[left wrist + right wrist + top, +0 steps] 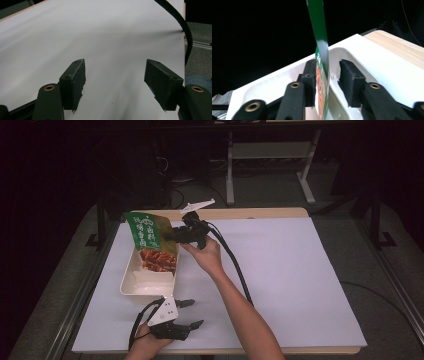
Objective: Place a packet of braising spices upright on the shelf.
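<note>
My worktop (280, 285) is evenly lit from above; its surroundings sink into darkness, and everything looks softly blurred.

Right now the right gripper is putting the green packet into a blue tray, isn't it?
Nearly. The tray is white, not blue, as the high view shows. The rest holds: the right gripper has the green packet between its jaws, standing in the tray.

table (280, 213) (wooden edge) | white sheet (295, 280) covers top | white tray (131, 285) on sheet
</note>
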`<state>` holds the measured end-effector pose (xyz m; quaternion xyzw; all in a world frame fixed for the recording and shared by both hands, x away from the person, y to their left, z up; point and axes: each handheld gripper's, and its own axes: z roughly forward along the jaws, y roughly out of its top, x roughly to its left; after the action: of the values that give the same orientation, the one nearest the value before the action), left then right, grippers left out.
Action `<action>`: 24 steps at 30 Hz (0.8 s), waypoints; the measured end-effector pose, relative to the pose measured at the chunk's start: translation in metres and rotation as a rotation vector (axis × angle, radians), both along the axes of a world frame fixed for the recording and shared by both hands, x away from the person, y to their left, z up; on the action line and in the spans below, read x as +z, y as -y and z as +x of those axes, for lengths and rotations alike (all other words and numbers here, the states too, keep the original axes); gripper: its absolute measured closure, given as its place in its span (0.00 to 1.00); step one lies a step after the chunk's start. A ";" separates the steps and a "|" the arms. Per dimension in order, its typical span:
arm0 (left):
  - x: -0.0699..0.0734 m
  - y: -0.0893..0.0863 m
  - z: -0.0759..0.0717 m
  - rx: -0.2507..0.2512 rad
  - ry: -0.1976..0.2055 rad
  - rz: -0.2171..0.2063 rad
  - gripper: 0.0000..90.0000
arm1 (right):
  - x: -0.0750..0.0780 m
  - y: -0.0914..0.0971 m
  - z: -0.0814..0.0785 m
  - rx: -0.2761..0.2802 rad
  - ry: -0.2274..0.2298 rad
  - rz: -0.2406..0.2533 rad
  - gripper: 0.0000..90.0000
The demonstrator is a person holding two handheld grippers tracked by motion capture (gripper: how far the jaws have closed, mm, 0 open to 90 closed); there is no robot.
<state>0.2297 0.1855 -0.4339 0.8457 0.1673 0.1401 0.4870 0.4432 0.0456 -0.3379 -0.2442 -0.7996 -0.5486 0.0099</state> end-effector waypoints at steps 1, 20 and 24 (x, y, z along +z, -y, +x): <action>0.000 0.000 0.000 0.003 -0.003 -0.002 0.36 | 0.001 0.001 -0.001 0.001 0.005 -0.004 0.71; 0.000 -0.001 0.002 0.024 -0.011 -0.004 0.34 | 0.008 0.040 -0.020 0.006 0.014 -0.029 0.60; -0.001 0.000 0.001 0.022 -0.013 0.004 0.34 | 0.008 0.050 -0.022 -0.003 0.010 -0.030 0.59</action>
<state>0.2309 0.1859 -0.4345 0.8457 0.1792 0.1404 0.4826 0.4209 -0.0044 -0.3296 -0.2427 -0.8075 -0.5376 0.0017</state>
